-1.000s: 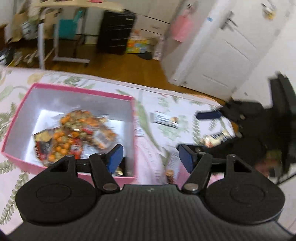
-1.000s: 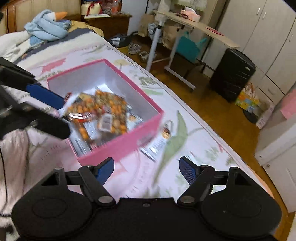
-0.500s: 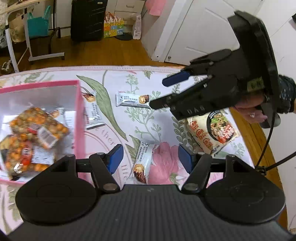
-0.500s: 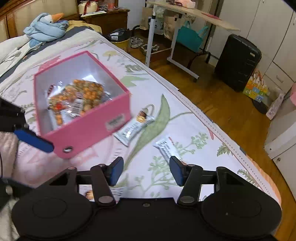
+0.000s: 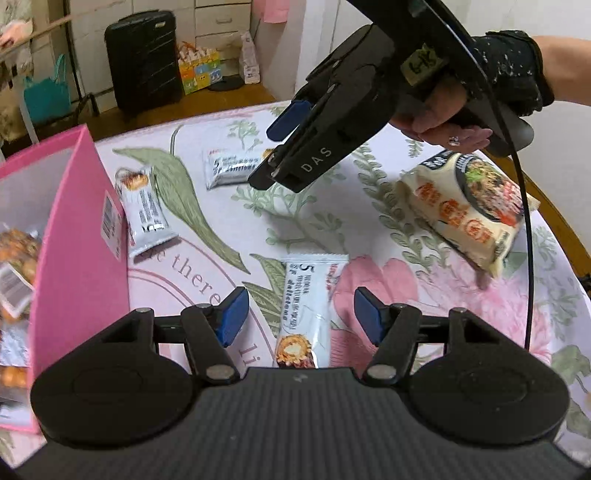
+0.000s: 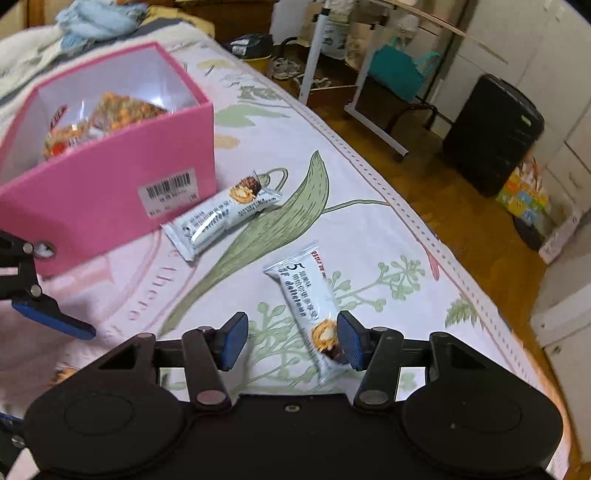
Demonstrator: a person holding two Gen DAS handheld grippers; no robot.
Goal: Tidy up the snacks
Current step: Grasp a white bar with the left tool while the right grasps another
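Note:
A pink box on the floral bedspread holds orange snack bags. Three white snack bars lie outside it. My left gripper is open, with one bar lying between its fingers. A second bar lies beside the box. A third bar lies under my right gripper, which is open and hovers over it; it also shows in the left wrist view. A noodle packet lies at the right.
The bedspread ends at a bed edge on the right, with wooden floor beyond. A black suitcase, a white desk frame and a teal bag stand on the floor. A blue plush toy lies at the bed's head.
Both grippers have swung away from the pink box toward the loose bars. The left one now straddles a bar; the right one has lowered over another.

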